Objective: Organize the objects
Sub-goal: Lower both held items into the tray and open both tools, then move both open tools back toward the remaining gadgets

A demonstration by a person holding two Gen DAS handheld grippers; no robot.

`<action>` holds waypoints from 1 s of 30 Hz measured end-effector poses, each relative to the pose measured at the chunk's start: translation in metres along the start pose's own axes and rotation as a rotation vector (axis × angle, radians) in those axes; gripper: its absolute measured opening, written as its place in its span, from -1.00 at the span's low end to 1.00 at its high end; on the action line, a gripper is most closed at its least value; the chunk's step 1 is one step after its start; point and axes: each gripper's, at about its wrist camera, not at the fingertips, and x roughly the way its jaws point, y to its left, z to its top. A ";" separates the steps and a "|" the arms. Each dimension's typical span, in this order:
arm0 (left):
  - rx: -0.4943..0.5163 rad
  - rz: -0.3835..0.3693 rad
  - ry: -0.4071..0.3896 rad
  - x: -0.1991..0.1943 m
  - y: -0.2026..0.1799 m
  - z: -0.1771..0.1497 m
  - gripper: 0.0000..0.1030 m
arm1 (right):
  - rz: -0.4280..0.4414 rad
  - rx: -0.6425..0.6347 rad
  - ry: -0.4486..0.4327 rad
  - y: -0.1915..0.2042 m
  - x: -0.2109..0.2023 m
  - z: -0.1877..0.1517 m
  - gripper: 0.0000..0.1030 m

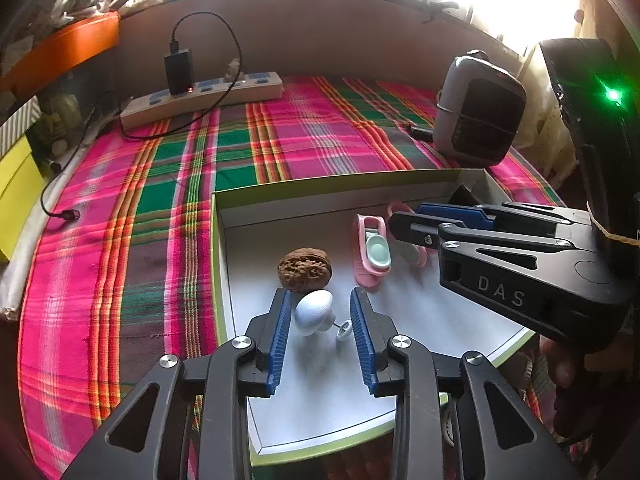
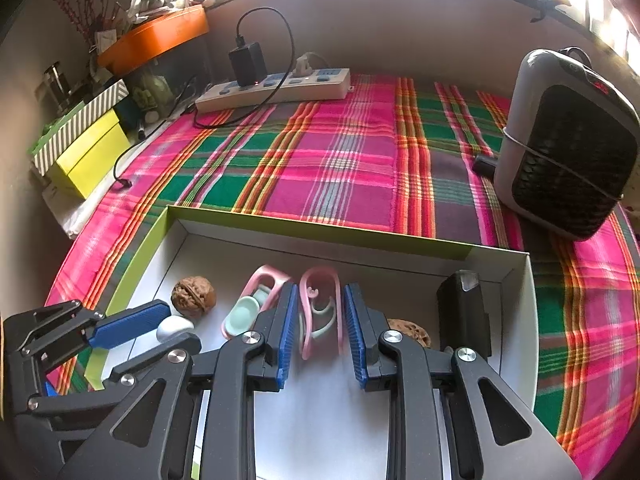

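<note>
A shallow white box with a green rim (image 1: 218, 248) (image 2: 280, 222) lies on the plaid cloth. In it are a brown walnut (image 1: 305, 270) (image 2: 193, 295), a white egg-shaped knob on a pin (image 1: 314, 311) (image 2: 174, 327), a pink clip with a mint pad (image 1: 371, 251) (image 2: 256, 304), a second pink clip (image 2: 320, 312), a black block (image 2: 464, 312) and another walnut (image 2: 408, 330). My left gripper (image 1: 320, 312) is open, its pads either side of the white knob. My right gripper (image 2: 320, 308) is open around the second pink clip; it also shows in the left wrist view (image 1: 416, 220).
A white power strip (image 1: 200, 98) (image 2: 276, 88) with a black charger and cables lies at the back. A grey heater (image 1: 480, 108) (image 2: 568, 144) stands at the right. Yellow and striped boxes (image 2: 88, 144) and an orange tray (image 2: 156, 36) are at the left.
</note>
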 end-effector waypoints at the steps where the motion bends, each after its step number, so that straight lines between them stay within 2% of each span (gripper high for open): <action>1: -0.003 0.003 -0.004 -0.002 0.001 -0.001 -0.42 | 0.002 0.002 -0.004 0.000 -0.002 0.000 -0.50; 8: -0.008 0.014 -0.017 -0.012 0.002 -0.004 -0.40 | 0.000 0.000 -0.021 0.003 -0.011 -0.005 -0.38; 18: -0.017 0.018 -0.041 -0.029 -0.002 -0.010 -0.40 | -0.001 0.010 -0.052 0.005 -0.031 -0.013 -0.37; 30: -0.021 -0.010 -0.080 -0.058 -0.010 -0.024 -0.39 | -0.005 0.017 -0.109 0.005 -0.066 -0.035 -0.33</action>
